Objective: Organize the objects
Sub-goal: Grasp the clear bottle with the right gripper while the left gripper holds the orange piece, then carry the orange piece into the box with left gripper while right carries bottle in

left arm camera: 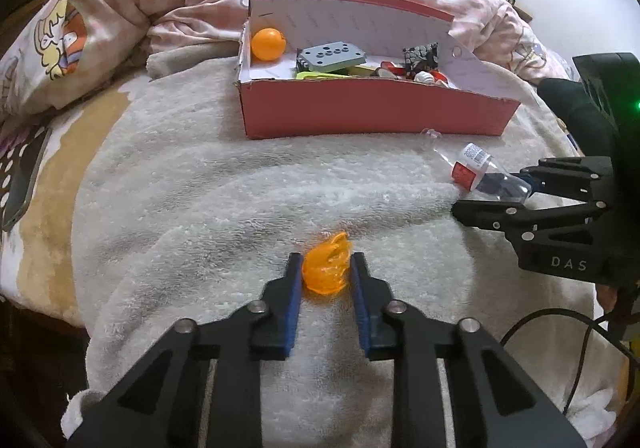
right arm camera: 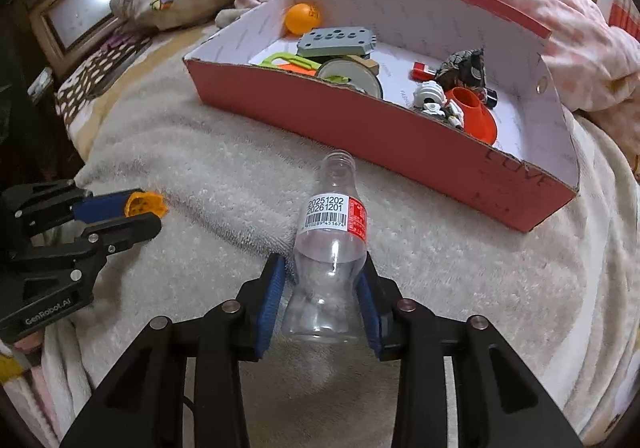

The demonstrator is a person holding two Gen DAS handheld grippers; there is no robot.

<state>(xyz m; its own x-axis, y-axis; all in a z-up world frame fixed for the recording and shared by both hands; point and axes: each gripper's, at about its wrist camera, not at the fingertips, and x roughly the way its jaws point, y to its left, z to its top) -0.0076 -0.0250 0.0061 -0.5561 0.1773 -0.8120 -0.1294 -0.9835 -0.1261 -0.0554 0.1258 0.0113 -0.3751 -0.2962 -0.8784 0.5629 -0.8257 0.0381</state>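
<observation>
Right wrist view: a clear bottle (right arm camera: 332,244) sat clamped in the right gripper (right arm camera: 325,272).
The bottle was uncapped and see-through, with a white-and-red label; the blue pads (right arm camera: 272,288) pressed its lower body, base toward the camera, neck pointing away at the red box (right arm camera: 360,119), long axis along the fingers, on a towel (right arm camera: 224,175). The left gripper (left arm camera: 325,268) was closed on an orange piece (left arm camera: 326,266).
</observation>
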